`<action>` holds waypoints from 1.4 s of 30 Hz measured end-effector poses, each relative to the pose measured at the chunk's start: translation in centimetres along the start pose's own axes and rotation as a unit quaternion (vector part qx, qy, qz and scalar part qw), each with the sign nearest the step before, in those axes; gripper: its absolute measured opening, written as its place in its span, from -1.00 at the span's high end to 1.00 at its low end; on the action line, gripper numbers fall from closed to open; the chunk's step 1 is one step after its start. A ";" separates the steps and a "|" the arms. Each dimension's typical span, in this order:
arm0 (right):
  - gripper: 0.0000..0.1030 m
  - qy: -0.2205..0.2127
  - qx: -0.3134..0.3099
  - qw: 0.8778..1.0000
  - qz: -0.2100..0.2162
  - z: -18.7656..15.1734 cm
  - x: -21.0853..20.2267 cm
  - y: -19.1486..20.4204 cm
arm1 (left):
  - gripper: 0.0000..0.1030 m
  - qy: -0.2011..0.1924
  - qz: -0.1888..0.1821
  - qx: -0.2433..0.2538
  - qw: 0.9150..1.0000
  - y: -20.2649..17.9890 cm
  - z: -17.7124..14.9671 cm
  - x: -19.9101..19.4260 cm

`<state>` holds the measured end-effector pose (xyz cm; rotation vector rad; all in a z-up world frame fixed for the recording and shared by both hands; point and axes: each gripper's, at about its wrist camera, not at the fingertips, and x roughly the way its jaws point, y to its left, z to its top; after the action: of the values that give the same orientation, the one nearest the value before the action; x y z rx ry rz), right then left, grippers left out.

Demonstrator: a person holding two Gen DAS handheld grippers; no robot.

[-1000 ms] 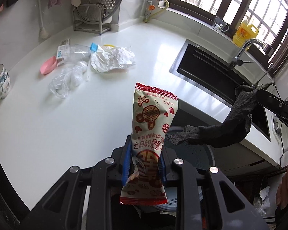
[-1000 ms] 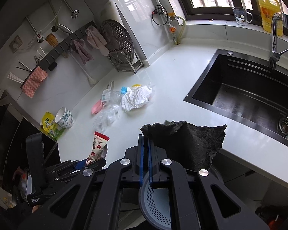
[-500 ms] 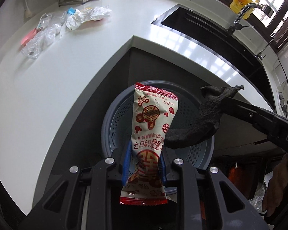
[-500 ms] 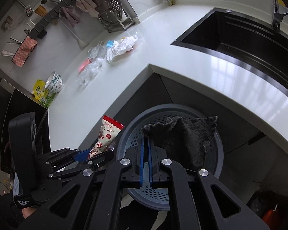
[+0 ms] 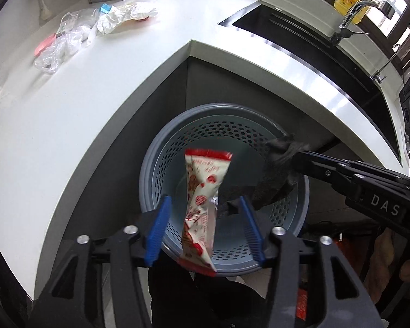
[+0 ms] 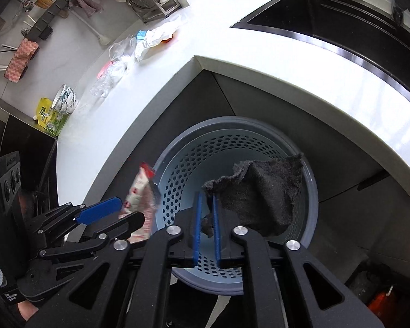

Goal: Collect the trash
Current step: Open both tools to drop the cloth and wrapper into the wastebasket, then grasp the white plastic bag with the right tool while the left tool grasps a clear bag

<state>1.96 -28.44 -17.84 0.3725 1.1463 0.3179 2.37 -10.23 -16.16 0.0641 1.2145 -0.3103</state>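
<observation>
The left gripper [image 5: 205,229] has sprung apart, freeing the snack wrapper [image 5: 203,205] above the perforated bin [image 5: 194,131], while the right gripper [image 6: 206,227] at 3 o'clock stays clamped on the dark rag [image 6: 262,194].

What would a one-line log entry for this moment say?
left tool: open, red-and-white snack wrapper dropping | right tool: shut on dark grey rag | both over grey perforated bin

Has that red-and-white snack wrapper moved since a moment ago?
Yes. The snack wrapper was clamped in the left hand-held gripper; now the jaws are open and it is dropping toward the gray perforated basket.
</observation>
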 end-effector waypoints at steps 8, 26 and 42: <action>0.33 -0.015 0.008 1.000 -0.002 -0.2 -2.2 -0.6 | -0.22 -0.007 0.013 0.000 1.000 0.1 0.2 -1.4; 0.26 -0.012 0.014 1.000 -0.006 0.1 -2.5 0.8 | -0.29 -0.061 0.039 -0.014 0.997 2.9 1.9 -6.7; 0.06 -0.047 -0.020 0.999 0.001 7.2 -1.0 7.8 | -0.46 -0.112 0.060 -0.047 0.991 11.4 7.5 -10.0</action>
<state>7.82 -22.79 -10.94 0.3492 1.0465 0.3211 9.11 1.14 -5.56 0.0209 0.9953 -0.1502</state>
